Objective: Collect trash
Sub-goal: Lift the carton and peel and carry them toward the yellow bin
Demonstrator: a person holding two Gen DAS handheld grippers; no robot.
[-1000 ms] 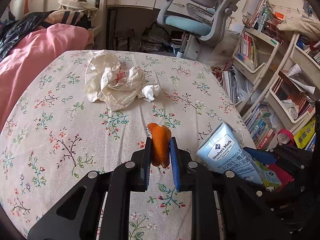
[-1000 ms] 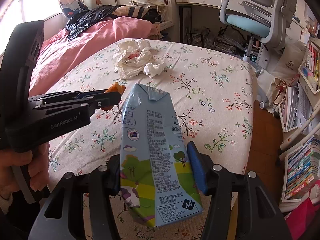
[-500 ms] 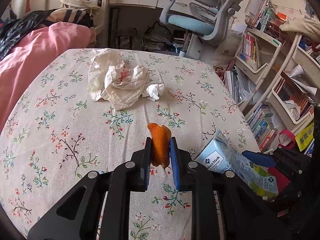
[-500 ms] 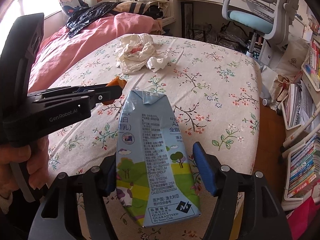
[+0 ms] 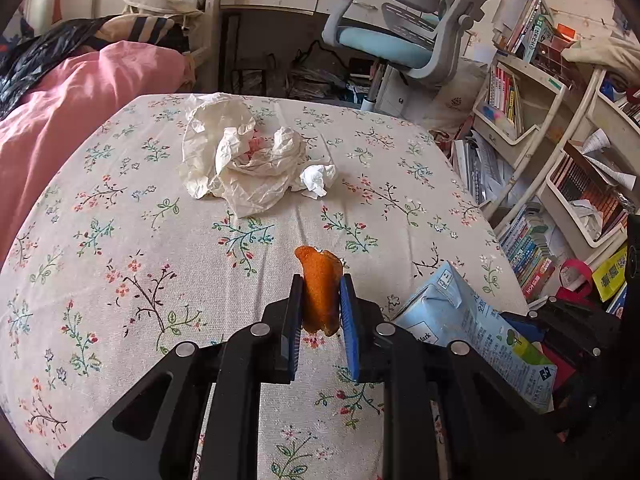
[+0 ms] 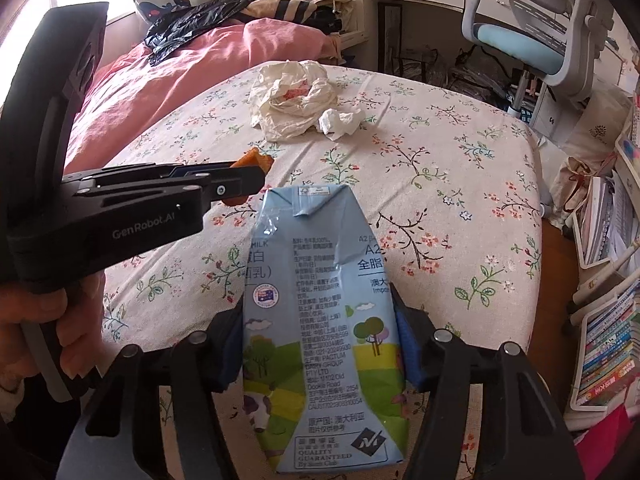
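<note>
A lived-in home bedroom or study: a pink duvet (image 5: 68, 92) is lying on the bed beside a floral-clothed bench (image 5: 120, 248), an office chair (image 5: 404, 36) is standing at drawers, and crowded bookshelves (image 5: 520, 104) are lining the wall.

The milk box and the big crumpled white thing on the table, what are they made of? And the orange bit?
The milk box looks like coated cardboard: printed, slightly shiny, with sharp folded corners and dents. The big crumpled white thing is probably thin paper or wrapper: matte, with stiff creases. The orange bit looks like fruit peel, perhaps orange: a pitted, curled skin.
</note>
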